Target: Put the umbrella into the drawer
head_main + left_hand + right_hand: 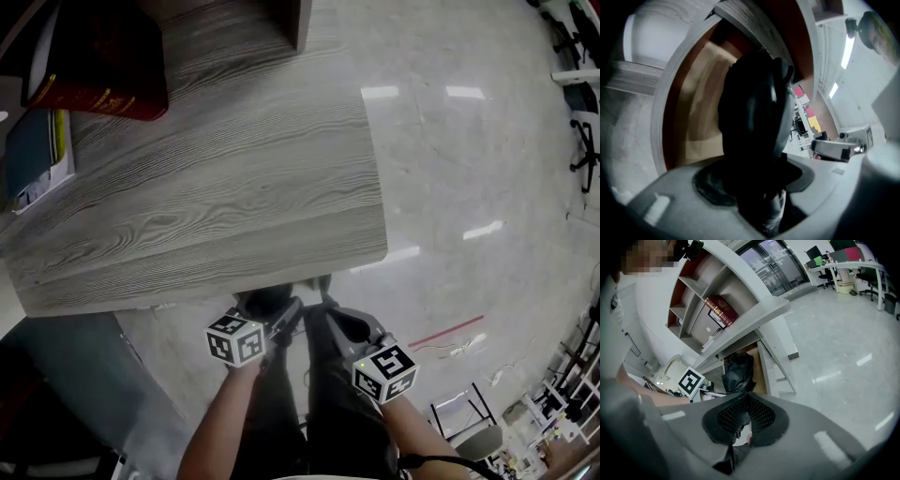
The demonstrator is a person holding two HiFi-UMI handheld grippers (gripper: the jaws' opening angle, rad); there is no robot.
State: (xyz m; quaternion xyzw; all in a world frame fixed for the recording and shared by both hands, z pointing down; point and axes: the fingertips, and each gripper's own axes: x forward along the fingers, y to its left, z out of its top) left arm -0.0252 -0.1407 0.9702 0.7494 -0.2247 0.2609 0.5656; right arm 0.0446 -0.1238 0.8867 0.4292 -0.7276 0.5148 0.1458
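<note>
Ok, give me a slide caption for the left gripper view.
Left gripper holds the black umbrella at the open drawer.

desk top: grey wood-grain board, long grain lines, near corner rounded. a shelf unit stands on its far edge.
on the top, far-left part: dark red book, lying flat.
just nearer, at the left edge: teal book on white papers, yellow-green edge showing; apart from the red book.
rest of the top bare.
below the top: drawer pulled out, brown inside.
floor: pale glossy tile with light reflections; a thin red line on it near the desk.
</note>
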